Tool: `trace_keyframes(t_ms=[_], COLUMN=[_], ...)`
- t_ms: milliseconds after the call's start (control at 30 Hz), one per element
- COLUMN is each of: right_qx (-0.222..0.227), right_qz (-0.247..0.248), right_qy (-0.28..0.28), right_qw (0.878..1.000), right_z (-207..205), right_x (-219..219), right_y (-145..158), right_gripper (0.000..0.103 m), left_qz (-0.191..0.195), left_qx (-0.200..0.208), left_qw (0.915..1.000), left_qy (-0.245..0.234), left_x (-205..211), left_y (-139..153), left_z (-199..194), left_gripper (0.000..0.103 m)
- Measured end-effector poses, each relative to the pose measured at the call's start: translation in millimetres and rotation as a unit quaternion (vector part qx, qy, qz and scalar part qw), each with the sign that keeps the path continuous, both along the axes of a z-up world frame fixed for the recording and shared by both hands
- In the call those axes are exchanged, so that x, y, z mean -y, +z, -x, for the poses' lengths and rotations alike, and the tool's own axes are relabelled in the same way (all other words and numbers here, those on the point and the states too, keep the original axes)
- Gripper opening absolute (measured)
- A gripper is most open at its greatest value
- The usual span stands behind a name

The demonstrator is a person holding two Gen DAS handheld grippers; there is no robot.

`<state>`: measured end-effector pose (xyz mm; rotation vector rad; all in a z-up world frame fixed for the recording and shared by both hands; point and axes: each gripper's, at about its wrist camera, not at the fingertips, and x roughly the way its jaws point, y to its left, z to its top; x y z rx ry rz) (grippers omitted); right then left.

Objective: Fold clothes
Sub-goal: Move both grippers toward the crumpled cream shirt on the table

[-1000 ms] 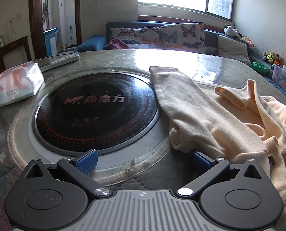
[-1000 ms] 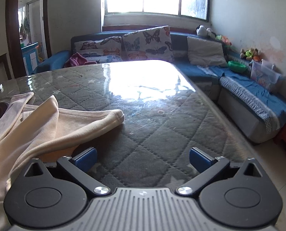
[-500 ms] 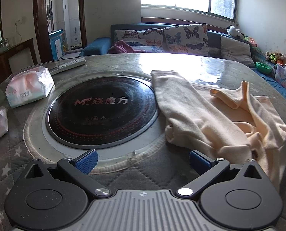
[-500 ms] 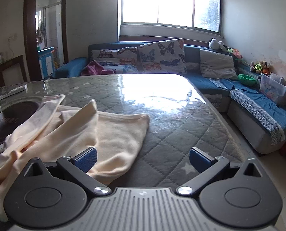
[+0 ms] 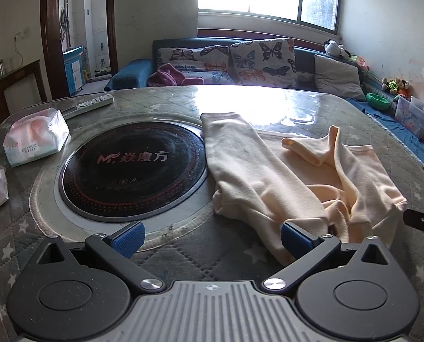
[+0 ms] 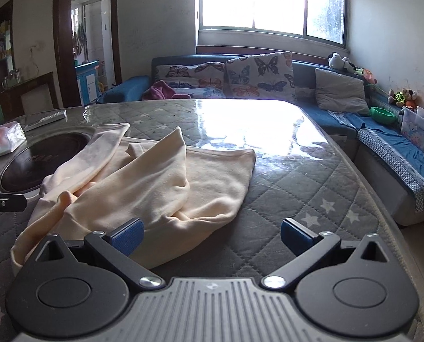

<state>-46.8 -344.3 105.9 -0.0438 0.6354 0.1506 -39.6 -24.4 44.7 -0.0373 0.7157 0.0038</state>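
A pale peach long-sleeved garment (image 5: 269, 176) lies crumpled on the quilted table; one sleeve stretches back along the edge of the black cooktop. It also shows in the right wrist view (image 6: 160, 182), bunched with a raised fold. My left gripper (image 5: 210, 238) is open and empty, just above the table at the garment's near edge, its right finger beside the cloth. My right gripper (image 6: 210, 235) is open and empty, near the garment's right front edge. The right gripper's tip (image 5: 420, 222) shows at the far right of the left wrist view.
A round black induction cooktop (image 5: 132, 168) is set into the table (image 6: 311, 199). Two tissue packs (image 5: 35, 139) and a remote (image 5: 89, 105) lie at the left. A sofa with butterfly cushions (image 5: 240, 59) stands behind; the table edge drops off at the right (image 6: 383, 205).
Both grippers have pulled back and risen from the garment, so more of it and the table shows. The garment lies more spread out toward the right. Both stay open.
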Motion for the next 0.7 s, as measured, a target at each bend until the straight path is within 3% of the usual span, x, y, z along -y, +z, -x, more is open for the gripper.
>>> trace_keyframes(t_ms=[700], right_qx=[-0.015], right_qz=[0.012], right_qy=[0.014], right_qw=[1.0], right_z=[3.0], right_x=[-11.8], right_y=[4.0], right_gripper=[0.103], left_qz=[0.001], left_qx=[0.006], left_qw=[0.9999], left_qy=[-0.013], left_x=[18.1], left_y=[15.1], left_z=[-1.9], left_gripper=[0.103])
